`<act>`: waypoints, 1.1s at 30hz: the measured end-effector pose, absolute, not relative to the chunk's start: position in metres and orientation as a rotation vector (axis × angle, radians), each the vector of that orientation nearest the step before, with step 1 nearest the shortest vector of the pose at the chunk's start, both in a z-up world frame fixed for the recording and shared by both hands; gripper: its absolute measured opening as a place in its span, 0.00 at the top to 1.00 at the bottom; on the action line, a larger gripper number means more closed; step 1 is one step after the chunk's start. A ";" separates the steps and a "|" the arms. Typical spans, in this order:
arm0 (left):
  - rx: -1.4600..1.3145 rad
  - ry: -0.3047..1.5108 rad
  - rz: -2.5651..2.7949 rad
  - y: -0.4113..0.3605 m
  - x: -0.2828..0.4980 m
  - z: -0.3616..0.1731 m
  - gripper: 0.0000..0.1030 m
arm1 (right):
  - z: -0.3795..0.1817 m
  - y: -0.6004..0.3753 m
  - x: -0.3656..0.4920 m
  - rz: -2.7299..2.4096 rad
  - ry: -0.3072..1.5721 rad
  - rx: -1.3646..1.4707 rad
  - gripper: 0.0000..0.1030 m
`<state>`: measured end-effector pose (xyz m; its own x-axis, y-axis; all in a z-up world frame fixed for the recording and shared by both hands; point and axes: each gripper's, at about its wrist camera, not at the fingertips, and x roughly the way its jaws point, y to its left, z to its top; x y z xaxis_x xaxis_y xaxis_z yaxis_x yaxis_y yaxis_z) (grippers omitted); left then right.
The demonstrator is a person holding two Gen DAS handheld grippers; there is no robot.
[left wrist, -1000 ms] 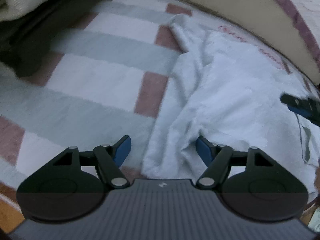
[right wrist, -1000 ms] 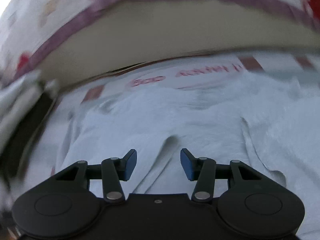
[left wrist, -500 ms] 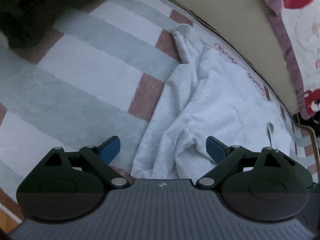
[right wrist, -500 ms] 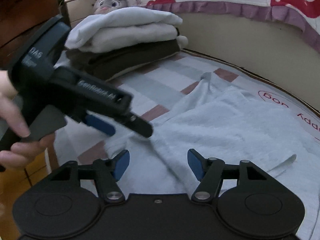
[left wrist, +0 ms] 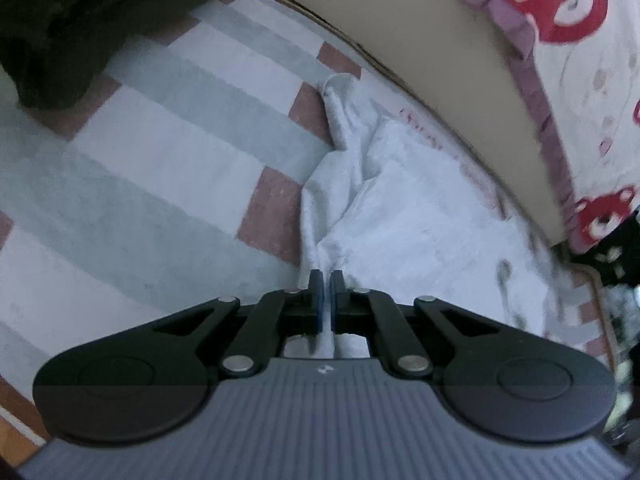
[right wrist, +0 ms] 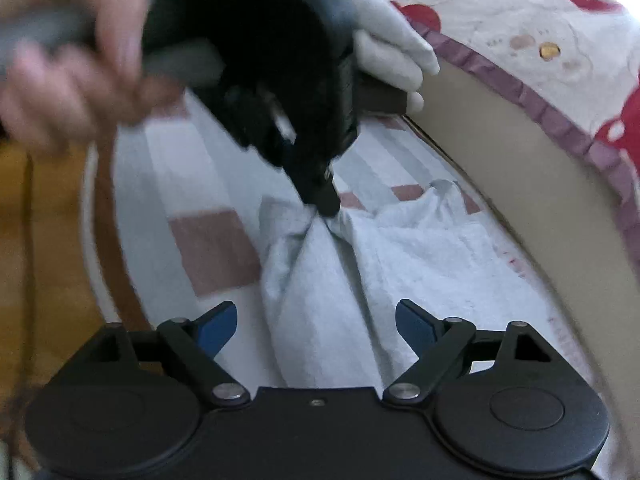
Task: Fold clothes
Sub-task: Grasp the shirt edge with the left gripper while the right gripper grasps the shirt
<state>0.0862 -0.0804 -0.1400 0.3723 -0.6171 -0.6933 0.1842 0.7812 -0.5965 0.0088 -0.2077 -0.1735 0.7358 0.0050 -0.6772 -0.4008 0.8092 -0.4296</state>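
A pale blue-white garment [left wrist: 404, 216] lies rumpled on a striped rug [left wrist: 168, 176], close to a bed's side. My left gripper [left wrist: 326, 292] is shut on a bunched edge of that garment, and cloth shows between its blue pads. The right wrist view shows the same left gripper [right wrist: 326, 206] pinching a raised peak of the garment [right wrist: 360, 272], with a hand [right wrist: 68, 60] on its handle. My right gripper [right wrist: 316, 324] is open just above the garment's near part, nothing between its fingers.
A stack of folded clothes, dark below and white on top [right wrist: 392, 64], sits at the rug's far end; its dark part [left wrist: 68, 28] fills the left wrist view's top left. The beige bed side [left wrist: 432, 48] with a bear-print quilt [left wrist: 580, 24] runs along the right. Wooden floor [right wrist: 48, 240] borders the rug.
My left gripper went from wide open to shut on the garment's edge and has lifted it into a peak. My right gripper stayed open and swung closer to the garment.
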 end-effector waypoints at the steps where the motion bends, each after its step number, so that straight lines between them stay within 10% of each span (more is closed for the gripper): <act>1: -0.480 1.070 -0.541 -0.079 0.088 -0.139 0.99 | -0.177 -0.206 0.012 0.221 0.715 -0.609 0.13; 8: -0.388 1.070 -0.446 -0.081 0.092 -0.135 0.96 | -0.173 -0.235 0.032 0.198 0.744 -0.372 0.20; 10: -0.359 1.087 -0.382 -0.080 0.094 -0.139 0.82 | -0.170 -0.245 0.037 0.194 0.751 -0.286 0.50; 12: -0.410 1.095 -0.344 -0.073 0.097 -0.146 0.31 | -0.167 -0.256 0.041 0.191 0.758 -0.200 0.76; 14: -0.500 1.086 -0.368 -0.066 0.100 -0.157 0.31 | -0.164 -0.266 0.046 0.187 0.764 -0.114 0.85; 26: -0.609 1.156 -0.694 -0.118 0.171 -0.177 0.17 | -0.151 -0.307 0.029 0.202 0.703 0.206 0.87; 31: -0.601 1.116 -0.719 -0.148 0.197 -0.172 0.24 | -0.151 -0.317 0.024 0.206 0.674 0.248 0.87; 33: -0.539 1.126 -0.741 -0.168 0.201 -0.168 0.88 | -0.148 -0.320 0.023 0.207 0.660 0.254 0.87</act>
